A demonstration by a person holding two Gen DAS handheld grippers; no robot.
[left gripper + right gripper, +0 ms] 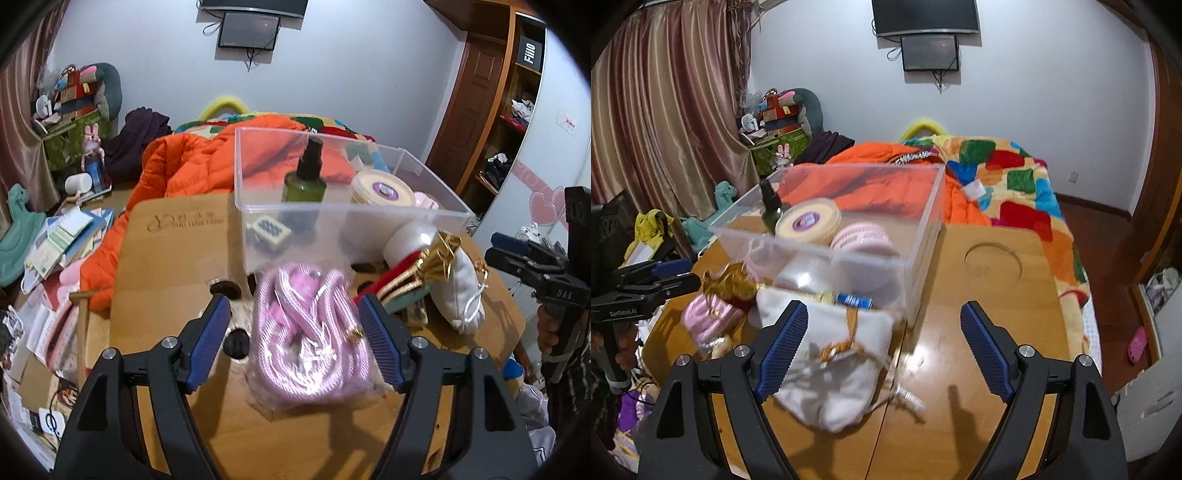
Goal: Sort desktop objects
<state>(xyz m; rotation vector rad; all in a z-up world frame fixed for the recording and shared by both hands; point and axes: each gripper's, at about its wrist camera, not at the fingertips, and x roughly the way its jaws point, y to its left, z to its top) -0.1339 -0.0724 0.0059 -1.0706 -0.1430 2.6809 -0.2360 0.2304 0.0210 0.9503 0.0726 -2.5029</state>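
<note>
Right now the bagged pink cord (308, 339) lies on the wooden table (166, 258) directly between my left gripper (295, 343)'s spread jaws, neither pad touching it as far as I can tell. I judge it light and soft, a coil of braided rope that will squash under pressure, and the clear plastic wrap looks slippery, so I would close across the thick middle of the bundle rather than on a loose corner of film. Its long axis runs away from me, toward the clear plastic bin (347, 210) just beyond it, where a green spray bottle (304, 177) and a round yellow tin (382, 188) already sit. To its right lie a gold-and-red bundle (417, 273) and a white drawstring pouch (458, 291), touching each other. My right gripper (884, 347) also stands wide open and empty, hovering over that pouch, which looks limp and easy to pinch anywhere along its body.
</note>
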